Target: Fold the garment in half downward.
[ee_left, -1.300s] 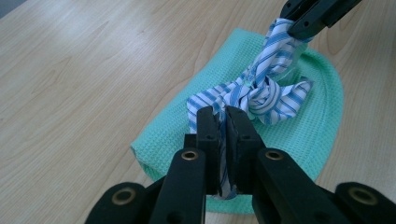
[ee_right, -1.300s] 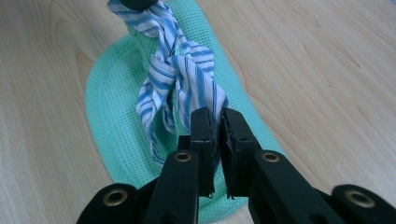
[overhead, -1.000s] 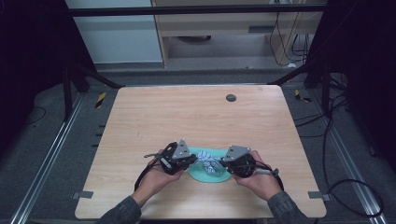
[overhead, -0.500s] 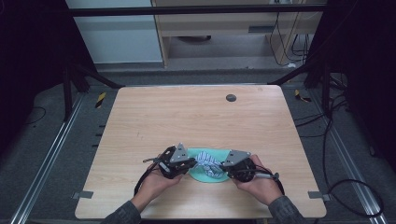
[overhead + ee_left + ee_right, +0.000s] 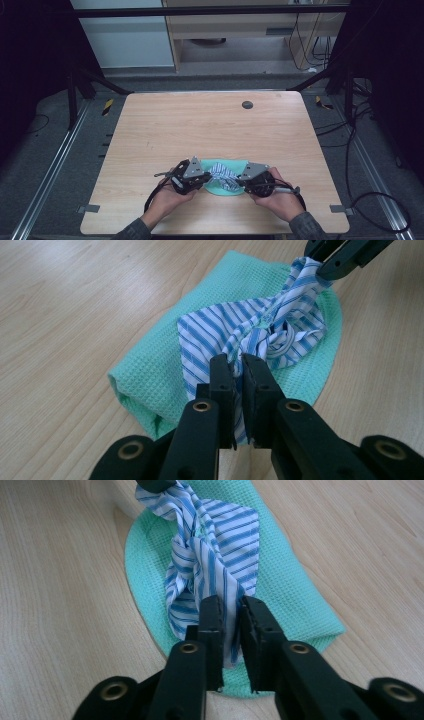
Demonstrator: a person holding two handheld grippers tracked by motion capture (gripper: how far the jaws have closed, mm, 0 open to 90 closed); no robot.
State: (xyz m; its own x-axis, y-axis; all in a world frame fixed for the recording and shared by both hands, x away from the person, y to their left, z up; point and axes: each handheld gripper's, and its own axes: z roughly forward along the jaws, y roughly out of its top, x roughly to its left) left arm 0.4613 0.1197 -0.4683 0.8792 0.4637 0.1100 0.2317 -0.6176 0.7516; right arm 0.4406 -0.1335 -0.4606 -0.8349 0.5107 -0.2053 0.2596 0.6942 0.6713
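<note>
A blue-and-white striped cloth [image 5: 223,176] lies bunched on a folded green waffle towel [image 5: 220,189] near the table's front edge. My left gripper [image 5: 237,366] is shut on one end of the striped cloth [image 5: 260,335], over the green towel [image 5: 150,375]. My right gripper [image 5: 231,607] is shut on the other end of the striped cloth [image 5: 215,555], above the green towel [image 5: 290,590]. In the high view the left gripper [image 5: 206,177] and right gripper [image 5: 239,183] face each other across the cloth, each held by a hand.
The wooden table [image 5: 210,135] stretches bare beyond the cloths. A small dark round grommet [image 5: 247,105] sits near the far edge. Black frame bars [image 5: 95,80] and cables [image 5: 360,130] stand around the table.
Both grippers have stayed shut on the striped cloth's ends; they have shifted slightly closer together over the green towel.
</note>
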